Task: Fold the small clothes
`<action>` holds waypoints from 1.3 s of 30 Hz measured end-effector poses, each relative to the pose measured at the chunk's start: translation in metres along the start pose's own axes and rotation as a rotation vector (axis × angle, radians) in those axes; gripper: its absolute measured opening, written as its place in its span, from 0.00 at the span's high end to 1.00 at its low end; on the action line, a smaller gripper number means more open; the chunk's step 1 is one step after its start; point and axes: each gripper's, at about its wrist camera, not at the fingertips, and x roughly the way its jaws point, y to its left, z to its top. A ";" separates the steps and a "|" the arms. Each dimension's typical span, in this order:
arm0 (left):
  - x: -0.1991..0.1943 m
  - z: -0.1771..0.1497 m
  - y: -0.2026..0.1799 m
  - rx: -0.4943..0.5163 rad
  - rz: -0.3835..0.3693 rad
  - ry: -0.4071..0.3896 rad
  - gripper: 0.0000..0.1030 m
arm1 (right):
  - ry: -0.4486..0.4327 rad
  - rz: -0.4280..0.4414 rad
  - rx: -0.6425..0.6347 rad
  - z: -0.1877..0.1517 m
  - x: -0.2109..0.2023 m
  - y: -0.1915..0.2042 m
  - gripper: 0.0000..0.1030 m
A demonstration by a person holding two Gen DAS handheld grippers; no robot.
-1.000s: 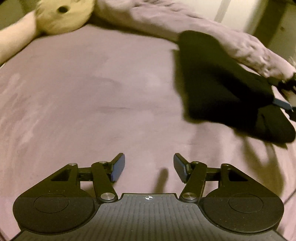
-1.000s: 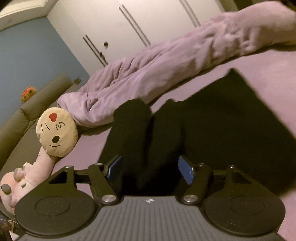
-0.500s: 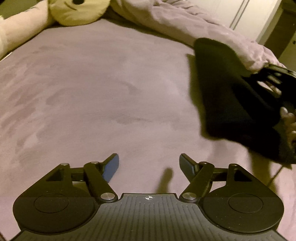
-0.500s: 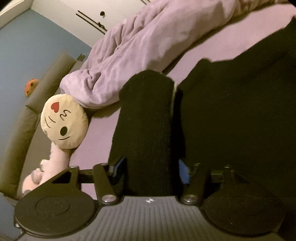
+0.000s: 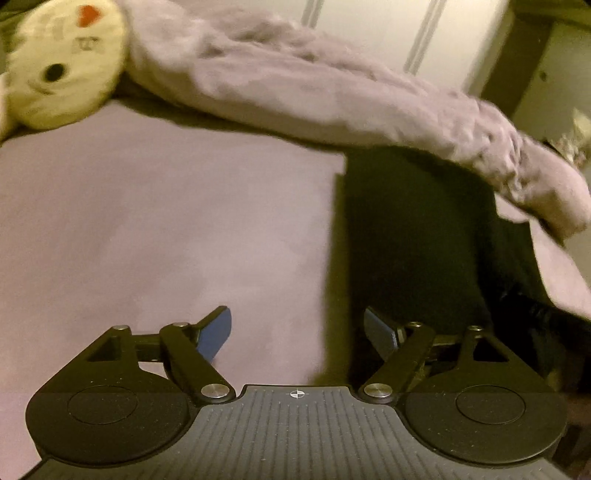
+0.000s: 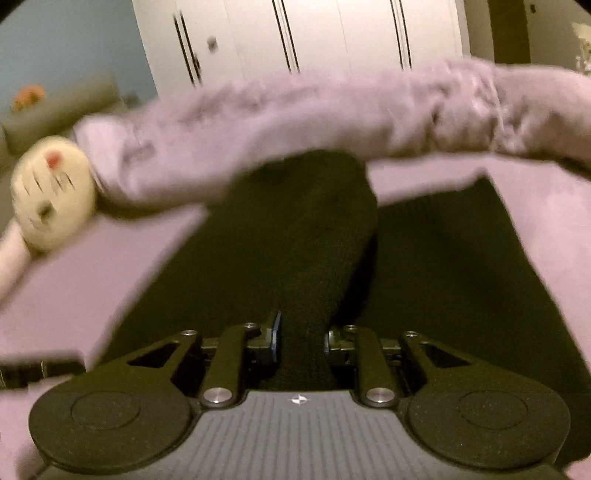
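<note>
A black garment (image 5: 413, 240) lies on the purple bed sheet (image 5: 147, 221), right of centre in the left wrist view. My left gripper (image 5: 297, 334) is open and empty, low over the sheet, with its right finger at the garment's left edge. In the right wrist view my right gripper (image 6: 300, 338) is shut on a raised fold of the black garment (image 6: 306, 236). The rest of the cloth spreads flat beneath and to the right. The view is motion-blurred.
A rolled purple blanket (image 5: 332, 88) runs along the far side of the bed (image 6: 332, 122). A cream emoji plush (image 5: 62, 62) lies at the far left (image 6: 51, 203). White wardrobe doors (image 6: 314, 33) stand behind.
My right gripper has closed on the garment fold and swung round with it. My left gripper has opened wider and moved right, up to the garment's edge.
</note>
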 end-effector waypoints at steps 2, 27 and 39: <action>0.022 0.001 -0.008 0.006 0.004 0.056 0.21 | -0.008 0.030 0.021 0.001 0.001 -0.003 0.77; 0.015 -0.004 -0.002 0.033 0.040 0.075 0.21 | -0.019 0.267 0.224 0.015 -0.008 -0.039 0.77; 0.006 -0.006 -0.027 0.106 0.019 0.072 0.19 | -0.214 -0.049 -0.002 0.034 -0.080 -0.073 0.77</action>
